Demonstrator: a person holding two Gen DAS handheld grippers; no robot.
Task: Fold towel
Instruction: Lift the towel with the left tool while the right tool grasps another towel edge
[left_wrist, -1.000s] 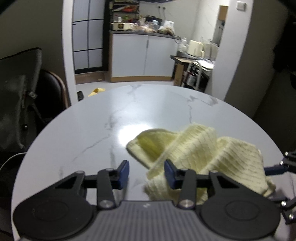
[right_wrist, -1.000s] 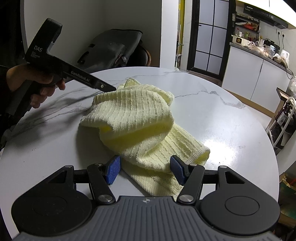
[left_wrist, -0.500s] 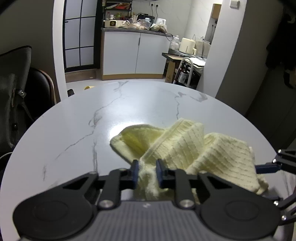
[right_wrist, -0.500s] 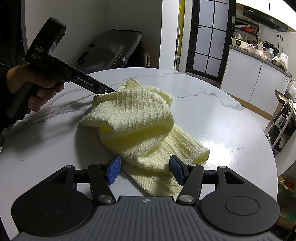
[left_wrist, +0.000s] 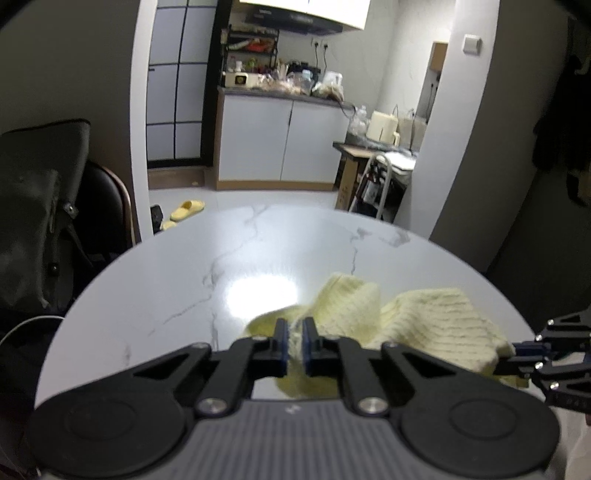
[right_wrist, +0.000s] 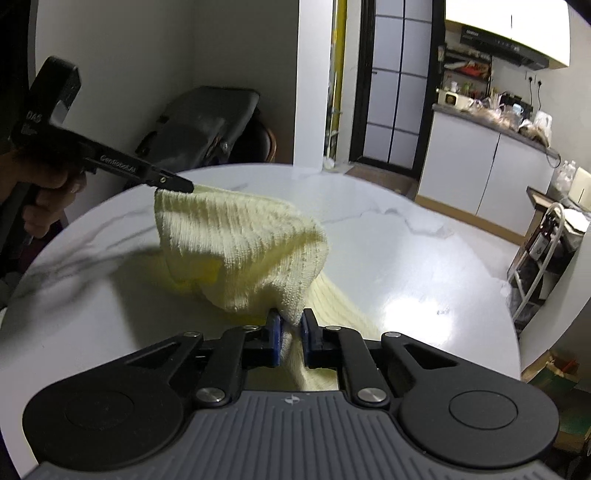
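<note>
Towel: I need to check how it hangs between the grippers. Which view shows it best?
The right wrist view: the towel spans from the left gripper to the right gripper. The left wrist view is blurred, its lower part hidden behind the gripper.

A round white marble table with grey veins fills the foreground, and a bright patch of ceiling light shines on its top near the middle. Beyond its far edge lies a pale floor with a pair of yellow slippers on it. Past that stands a white kitchen cabinet under a dark counter crowded with small items, with a range hood above. A black-framed glass door is left of the cabinet. A dark chair with a dark bag on it stands at the table's left edge. The walls are plain and pale.
</note>
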